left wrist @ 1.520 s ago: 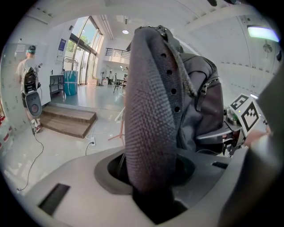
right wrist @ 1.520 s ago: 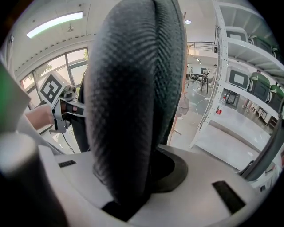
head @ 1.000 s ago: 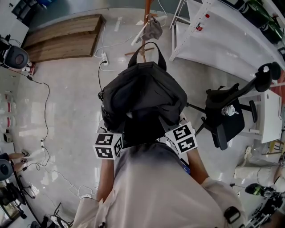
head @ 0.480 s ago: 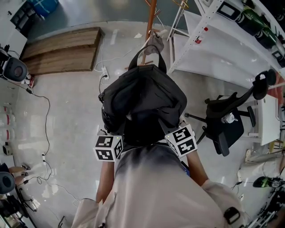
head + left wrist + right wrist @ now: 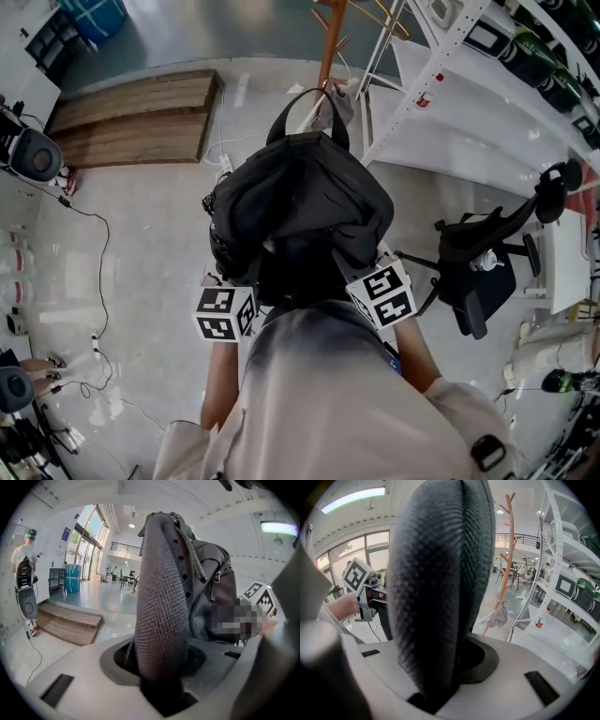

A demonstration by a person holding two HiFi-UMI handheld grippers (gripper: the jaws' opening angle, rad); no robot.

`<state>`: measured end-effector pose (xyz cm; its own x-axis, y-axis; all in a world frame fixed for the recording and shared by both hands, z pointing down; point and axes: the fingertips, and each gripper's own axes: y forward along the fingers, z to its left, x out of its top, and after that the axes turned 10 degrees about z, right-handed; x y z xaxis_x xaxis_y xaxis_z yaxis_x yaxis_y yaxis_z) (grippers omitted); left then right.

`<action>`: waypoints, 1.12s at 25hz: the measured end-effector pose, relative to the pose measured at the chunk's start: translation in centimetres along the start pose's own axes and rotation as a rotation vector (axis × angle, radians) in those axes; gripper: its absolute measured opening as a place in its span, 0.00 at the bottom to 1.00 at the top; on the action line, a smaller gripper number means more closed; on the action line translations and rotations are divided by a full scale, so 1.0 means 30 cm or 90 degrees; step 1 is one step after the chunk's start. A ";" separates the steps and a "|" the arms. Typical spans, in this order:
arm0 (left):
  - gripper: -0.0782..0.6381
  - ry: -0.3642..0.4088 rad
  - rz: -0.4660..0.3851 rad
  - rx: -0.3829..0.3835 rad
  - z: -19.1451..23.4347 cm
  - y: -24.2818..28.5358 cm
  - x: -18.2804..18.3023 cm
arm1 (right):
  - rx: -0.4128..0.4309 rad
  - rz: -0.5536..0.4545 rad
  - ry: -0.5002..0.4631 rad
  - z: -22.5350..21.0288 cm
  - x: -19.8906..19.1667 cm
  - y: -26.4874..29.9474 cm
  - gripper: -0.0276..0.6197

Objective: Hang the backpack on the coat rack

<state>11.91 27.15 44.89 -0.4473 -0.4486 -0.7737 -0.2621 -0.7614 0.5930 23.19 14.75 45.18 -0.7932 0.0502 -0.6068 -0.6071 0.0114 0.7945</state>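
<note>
Your left gripper (image 5: 158, 681) and right gripper (image 5: 433, 686) squeeze straps on the backpack (image 5: 300, 211); the coat rack (image 5: 326, 42) stands straight ahead.

Nothing legible anywhere, no words, no numbers. The left marker cube (image 5: 226, 313) and the right marker cube (image 5: 384, 293) show only black-and-white square patterns, no letters. A red tag (image 5: 434, 77) sits by the white shelf post (image 5: 414, 94), its print too small to read. The blue wall sign (image 5: 65, 534) in the left gripper view is illegible too.
</note>
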 end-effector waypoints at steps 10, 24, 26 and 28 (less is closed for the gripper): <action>0.33 0.007 0.001 0.009 0.102 0.090 0.104 | 0.006 -0.004 0.000 -0.072 0.119 0.097 0.22; 0.33 0.018 0.012 0.006 0.235 0.352 0.360 | 0.015 -0.003 0.022 -0.331 0.336 0.271 0.22; 0.33 0.016 0.016 0.006 0.246 0.394 0.391 | 0.016 0.000 0.021 -0.374 0.362 0.292 0.22; 0.33 0.019 0.020 0.005 0.253 0.435 0.423 | 0.019 0.001 0.023 -0.416 0.384 0.312 0.23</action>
<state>-3.69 15.07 44.50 -0.4295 -0.4862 -0.7610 -0.2544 -0.7434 0.6186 7.80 2.97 45.37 -0.7959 0.0135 -0.6052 -0.6043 0.0409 0.7957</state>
